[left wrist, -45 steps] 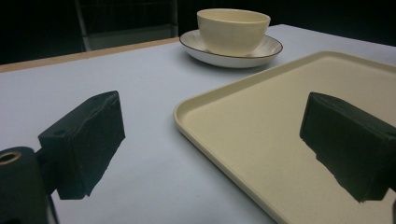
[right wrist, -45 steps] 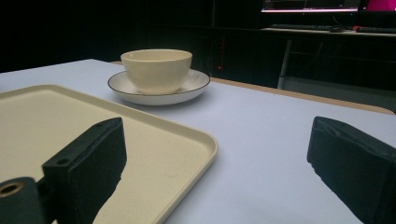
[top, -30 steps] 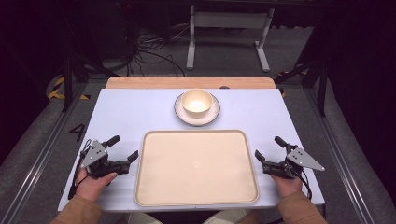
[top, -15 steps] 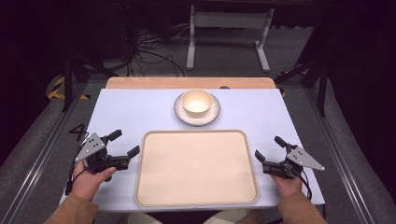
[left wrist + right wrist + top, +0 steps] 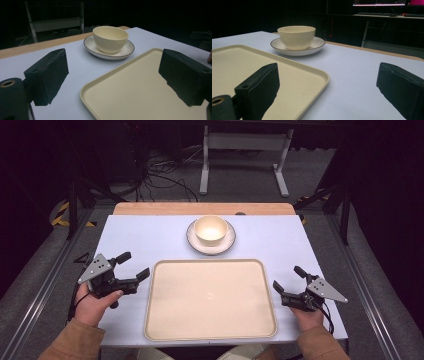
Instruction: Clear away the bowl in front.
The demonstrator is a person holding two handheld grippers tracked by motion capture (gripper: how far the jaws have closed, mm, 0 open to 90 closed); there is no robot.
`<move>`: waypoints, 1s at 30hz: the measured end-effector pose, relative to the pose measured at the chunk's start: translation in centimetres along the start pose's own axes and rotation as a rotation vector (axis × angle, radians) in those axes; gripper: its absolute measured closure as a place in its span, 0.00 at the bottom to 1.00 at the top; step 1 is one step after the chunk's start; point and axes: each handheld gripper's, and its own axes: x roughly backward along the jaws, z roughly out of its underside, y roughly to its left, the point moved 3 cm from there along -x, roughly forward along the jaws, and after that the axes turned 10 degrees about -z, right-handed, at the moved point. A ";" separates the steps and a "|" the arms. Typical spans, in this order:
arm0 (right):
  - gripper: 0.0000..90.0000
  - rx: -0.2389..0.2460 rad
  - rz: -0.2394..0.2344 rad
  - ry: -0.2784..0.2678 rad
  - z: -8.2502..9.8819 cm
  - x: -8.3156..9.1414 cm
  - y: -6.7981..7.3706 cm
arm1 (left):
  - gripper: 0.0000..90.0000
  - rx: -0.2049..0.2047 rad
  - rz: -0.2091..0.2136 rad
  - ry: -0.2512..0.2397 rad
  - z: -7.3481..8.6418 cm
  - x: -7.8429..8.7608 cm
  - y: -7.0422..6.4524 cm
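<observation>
L hand [image 5: 95, 302] at the table's [image 5: 150, 240] left edge holds the left gripper [image 5: 133, 268], jaws wide apart w/ nothing btwn them, tips pointing toward the tray's left side. Grey plate on top of it, cable trailing off the back. In the left gripper view the two black jaws frame the tray's near-left corner; one jaw sits over bare table, the other over the tray surface.

Centre: cream tray [image 5: 210, 297] [image 5: 140, 87] [image 5: 242, 65], rectangular w/ rounded corners & raised rim, lies flat on the pale blue-grey table top, empty. Just beyond its far edge, apart from it, a cream bowl [image 5: 211, 229] [image 5: 110, 38] [image 5: 296, 36] sits upright on a white saucer [image 5: 212, 241] [image 5: 109, 50] [image 5: 298, 47] w/ a dark rim line. Bowl looks empty from above. A wooden strip [image 5: 205, 208] runs along the table's far edge.

R side: right hand [image 5: 307, 317] near the table's front-right corner holds the right gripper [image 5: 289, 280], jaws also spread wide, gripping nothing, aimed toward the tray's right edge. Right gripper view: one jaw over the tray's corner, the other over bare table; bowl & saucer farther off.

Beyond the table: dark floor, tangled cables [image 5: 155, 170], a grey metal stand [image 5: 245, 150].
</observation>
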 end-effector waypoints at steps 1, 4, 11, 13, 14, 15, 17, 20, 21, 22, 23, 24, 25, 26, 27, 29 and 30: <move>0.06 0.000 0.000 0.000 0.0 0.0 0.0 | 0.11 -0.003 -0.001 -0.006 -0.3 -0.3 -0.1; 0.06 0.000 0.000 0.000 0.0 0.0 0.0 | 0.11 -0.014 0.007 0.000 -0.8 -0.9 -0.2; 0.05 0.001 -0.001 0.001 0.0 0.0 0.0 | 0.11 -0.036 0.028 0.012 -2.0 -2.8 -1.0; 0.05 0.002 -0.002 0.001 0.0 0.0 0.0 | 0.11 -0.038 0.032 0.013 -2.2 -3.1 -1.1; 0.05 0.002 -0.002 0.001 0.0 0.0 0.0 | 0.11 -0.040 0.036 0.017 -2.4 -3.6 -1.3; 0.05 0.003 -0.002 0.001 0.0 0.0 0.0 | 0.11 -0.037 0.039 0.020 -2.5 -3.9 -1.4; 0.05 0.003 -0.003 0.002 0.0 0.0 0.0 | 0.11 -0.043 0.038 0.022 -2.6 -4.1 -1.4; 0.05 0.004 -0.004 0.003 0.0 0.0 0.0 | 0.11 -0.035 0.041 0.031 -2.7 -5.0 -1.5; 0.05 0.005 -0.004 0.004 0.0 0.0 0.0 | 0.11 -0.030 0.042 0.030 -2.8 -5.1 -1.5; 0.05 0.005 -0.004 0.005 0.0 0.0 0.0 | 0.11 -0.025 0.043 0.028 -2.8 -5.3 -1.5; 0.05 0.005 -0.004 0.005 0.0 0.0 0.0 | 0.11 -0.021 0.043 0.033 -2.9 -5.6 -1.4; 0.05 0.005 -0.004 0.005 0.0 0.0 0.0 | 0.11 -0.017 0.039 0.034 -2.9 -5.8 -1.3; 0.05 0.005 -0.005 0.004 0.0 0.0 0.0 | 0.11 -0.006 0.041 0.034 -2.9 -6.1 -1.2; 0.05 0.005 -0.004 0.005 0.0 0.0 0.0 | 0.11 -0.003 0.040 0.034 -3.0 -6.4 -1.2; 0.05 0.005 -0.004 0.005 0.0 0.0 0.0 | 0.11 -0.007 0.037 0.038 -3.0 -6.6 -1.0; 0.05 0.006 -0.004 0.005 0.0 0.0 0.0 | 0.11 0.004 0.038 0.042 -3.2 -7.0 -0.9; 0.05 0.007 -0.004 0.005 0.0 0.0 0.0 | 0.11 0.003 0.032 0.035 -3.3 -7.2 -0.8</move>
